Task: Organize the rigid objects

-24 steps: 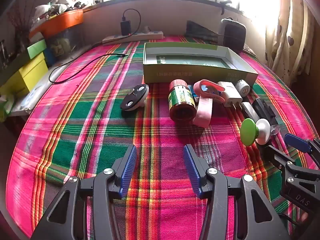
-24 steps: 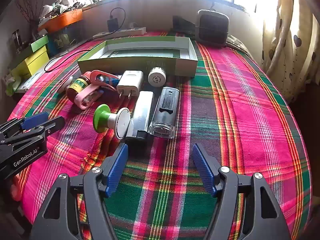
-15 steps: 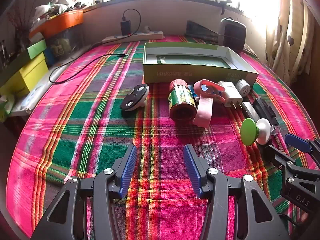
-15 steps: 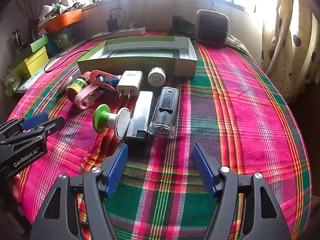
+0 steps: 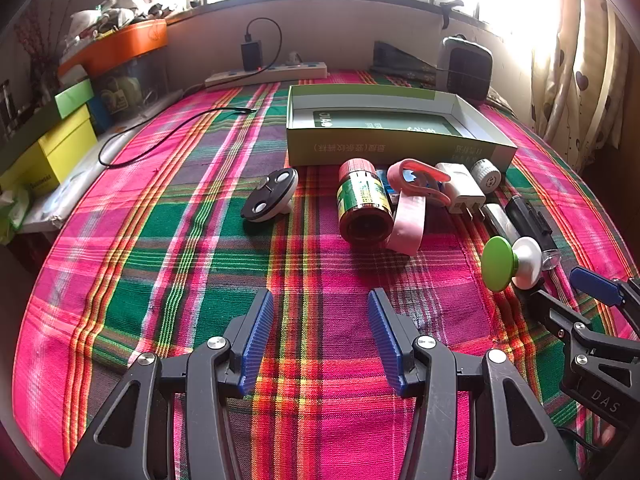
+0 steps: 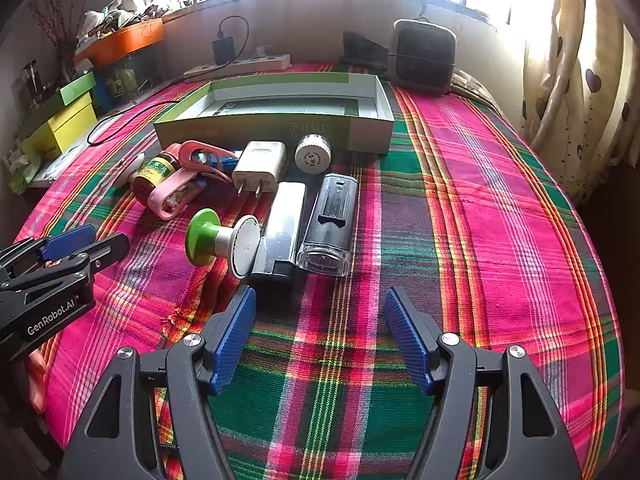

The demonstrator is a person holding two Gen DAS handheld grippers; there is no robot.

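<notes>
A plaid cloth (image 5: 168, 264) in pink, green and purple covers the whole table and fills most of both views. The next largest thing is the open green cardboard box (image 6: 276, 130), lying upper centre of the right wrist view and upper right of centre in the left wrist view; only its printed floor shows inside, so by the look of it nothing has been put away yet and the whole sorting job is ahead. Just in front of the box, mid-frame, the loose items lie in a cluster: a black flashlight (image 6: 330, 224) with its clear lens toward the camera, a silver rectangular device (image 6: 280, 230) touching its left side, a brown pill bottle (image 5: 362, 208) on its side with a red cap, a pink strap-like gadget (image 5: 410, 204) leaning against it, a white wall charger (image 6: 259, 168), a green-and-white suction knob (image 6: 218, 238), and a small white round cap (image 6: 313, 154) right at the box wall. A round black-faced disc (image 5: 270, 196) sits apart, toward the left in the left wrist view. The left gripper (image 5: 320, 338) hovers over bare cloth at lower centre, fingers spread wide and holding nothing; the right gripper (image 6: 320, 336) is likewise wide apart and unladen, just short of the flashlight and the silver device.
</notes>
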